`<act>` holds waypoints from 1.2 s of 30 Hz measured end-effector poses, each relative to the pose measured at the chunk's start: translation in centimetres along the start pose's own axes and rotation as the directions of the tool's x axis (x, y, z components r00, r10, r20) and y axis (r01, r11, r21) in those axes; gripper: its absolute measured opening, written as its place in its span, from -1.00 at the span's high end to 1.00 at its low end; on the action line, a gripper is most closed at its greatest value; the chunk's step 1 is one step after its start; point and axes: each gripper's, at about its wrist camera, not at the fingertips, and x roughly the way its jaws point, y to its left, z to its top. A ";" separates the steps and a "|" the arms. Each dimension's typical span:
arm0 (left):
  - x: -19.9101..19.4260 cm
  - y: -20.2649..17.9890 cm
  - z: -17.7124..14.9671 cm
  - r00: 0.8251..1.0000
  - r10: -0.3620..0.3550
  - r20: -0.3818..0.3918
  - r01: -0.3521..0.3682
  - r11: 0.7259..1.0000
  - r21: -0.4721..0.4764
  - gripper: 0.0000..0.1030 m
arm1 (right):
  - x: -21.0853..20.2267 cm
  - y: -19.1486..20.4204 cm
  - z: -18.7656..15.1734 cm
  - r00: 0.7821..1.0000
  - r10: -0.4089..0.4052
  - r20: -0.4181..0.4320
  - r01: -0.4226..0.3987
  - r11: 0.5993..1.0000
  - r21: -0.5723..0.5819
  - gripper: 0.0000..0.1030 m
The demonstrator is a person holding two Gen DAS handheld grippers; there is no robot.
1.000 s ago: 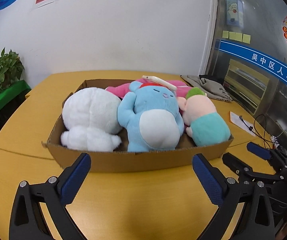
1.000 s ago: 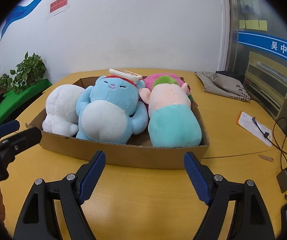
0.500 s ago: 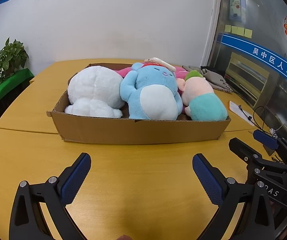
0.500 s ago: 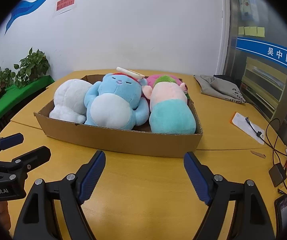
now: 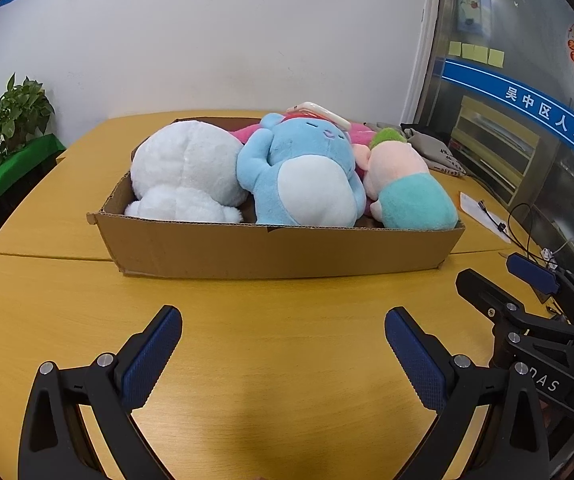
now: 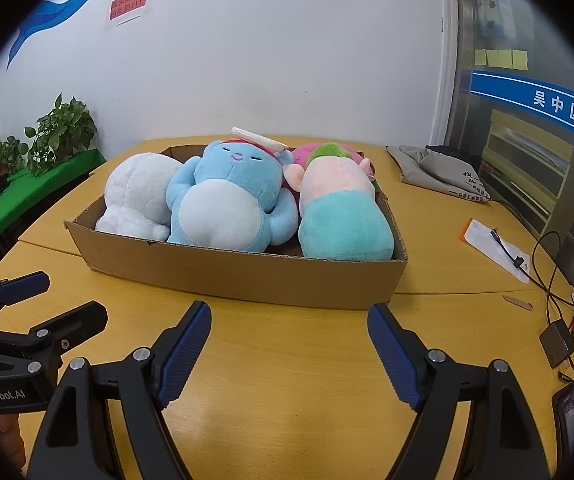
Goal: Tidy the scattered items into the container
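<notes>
A shallow cardboard box sits on the yellow table. Side by side in it lie a white plush, a blue plush and a pink-and-teal plush, with a pink plush behind them. A white flat object rests on the blue plush's head. My left gripper is open over bare table in front of the box, holding nothing. My right gripper is open as well, beside it and just short of the box's front wall.
A grey cloth bag lies at the back right. A white card with a cable, a charger and a phone sit at the right edge. Potted plants stand on a green ledge to the left.
Both grippers have drawn back from the box toward the near table edge and sunk slightly; more bare table shows before them. The plush toys and box have not moved.
</notes>
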 end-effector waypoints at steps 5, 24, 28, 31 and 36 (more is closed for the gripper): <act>0.1 0.3 -0.1 1.000 0.007 -0.001 -0.007 1.000 0.003 -0.99 | 0.3 0.4 -0.2 1.000 0.009 0.000 -0.009 1.000 -0.001 -0.57; -0.1 0.7 0.1 1.000 0.025 0.019 -0.025 1.000 0.001 -0.99 | 0.1 0.4 0.0 1.000 -0.008 0.018 0.008 1.000 -0.006 -0.57; 0.0 0.5 0.1 1.000 0.021 0.018 -0.021 1.000 0.006 -0.99 | 0.0 0.0 0.0 1.000 -0.021 0.017 0.020 1.000 0.004 -0.57; 0.0 0.6 0.0 1.000 0.025 0.014 -0.025 1.000 0.005 -0.99 | 0.1 0.0 0.1 1.000 -0.018 0.018 0.018 1.000 0.009 -0.57; 0.0 1.0 0.1 0.999 0.033 0.012 -0.033 0.999 -0.002 -0.99 | 0.4 0.6 -0.1 1.000 0.003 0.016 -0.003 1.000 0.005 -0.57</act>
